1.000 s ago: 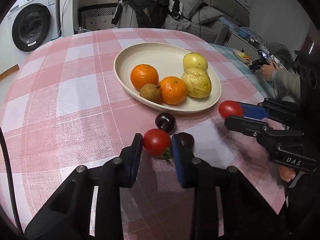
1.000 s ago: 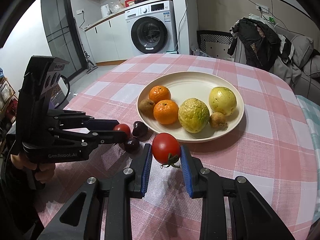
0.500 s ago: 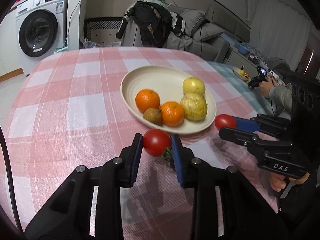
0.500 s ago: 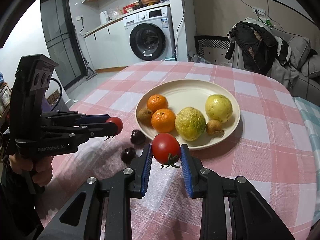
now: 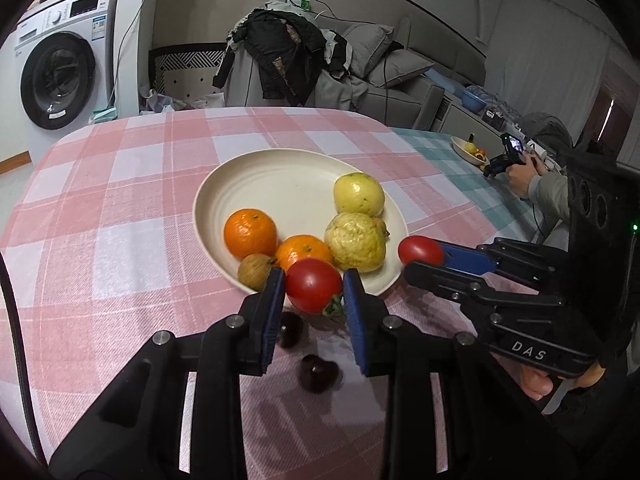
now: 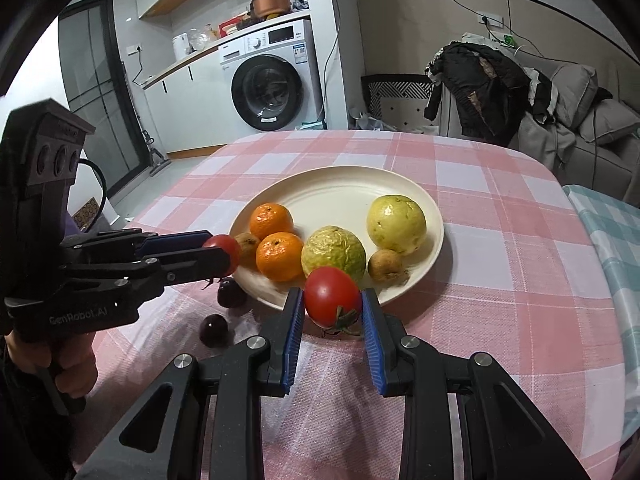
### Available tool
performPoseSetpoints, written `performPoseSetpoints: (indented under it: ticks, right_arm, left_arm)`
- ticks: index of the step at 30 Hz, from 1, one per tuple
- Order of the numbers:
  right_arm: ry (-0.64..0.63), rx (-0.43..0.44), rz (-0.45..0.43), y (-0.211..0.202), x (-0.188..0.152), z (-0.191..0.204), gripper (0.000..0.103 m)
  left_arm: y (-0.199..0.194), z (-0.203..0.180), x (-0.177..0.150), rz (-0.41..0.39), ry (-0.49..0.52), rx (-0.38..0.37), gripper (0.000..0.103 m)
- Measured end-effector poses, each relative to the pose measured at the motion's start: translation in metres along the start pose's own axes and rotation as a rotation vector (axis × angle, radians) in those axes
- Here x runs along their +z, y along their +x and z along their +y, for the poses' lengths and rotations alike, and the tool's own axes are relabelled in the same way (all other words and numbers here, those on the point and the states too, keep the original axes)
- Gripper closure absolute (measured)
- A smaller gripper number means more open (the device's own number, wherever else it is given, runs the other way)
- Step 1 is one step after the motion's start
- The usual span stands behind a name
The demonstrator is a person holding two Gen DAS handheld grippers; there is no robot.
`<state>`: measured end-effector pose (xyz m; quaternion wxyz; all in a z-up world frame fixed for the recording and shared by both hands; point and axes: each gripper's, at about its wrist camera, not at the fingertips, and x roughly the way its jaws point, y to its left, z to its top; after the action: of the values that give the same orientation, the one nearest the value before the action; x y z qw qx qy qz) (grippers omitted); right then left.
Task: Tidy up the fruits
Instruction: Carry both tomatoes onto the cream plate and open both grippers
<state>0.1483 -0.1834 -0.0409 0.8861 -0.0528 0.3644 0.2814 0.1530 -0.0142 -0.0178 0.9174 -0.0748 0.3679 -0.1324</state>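
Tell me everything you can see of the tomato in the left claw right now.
The tomato in the left claw is round, glossy red and smooth, with a green calyx and stem poking out at its lower right side. It looks whole and unbruised. The left claw is shut on it, one blue pad pressing each side, and it is held off the pink checked tablecloth, just in front of the cream plate's near rim. Nothing else touches it. Two dark fruits lie on the cloth below.

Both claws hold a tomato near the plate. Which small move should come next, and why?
Probably carry the left claw forward over the plate and release its tomato onto the bare part: the tomato is gripped, hanging at the near rim.
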Motion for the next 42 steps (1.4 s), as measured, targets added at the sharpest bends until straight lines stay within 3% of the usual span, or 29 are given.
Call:
performPoseSetpoints:
  ticks: [30, 42]
  right_arm:
    - [0.017, -0.039, 0.027, 0.025, 0.014, -0.018, 0.074]
    - [0.020, -0.037, 0.030, 0.026, 0.012, -0.018, 0.074]
  left_arm:
    - [0.024, -0.009, 0.009, -0.016, 0.044, 0.062, 0.076]
    - [0.034, -0.006, 0.003, 0.024, 0.040, 0.094, 0.076]
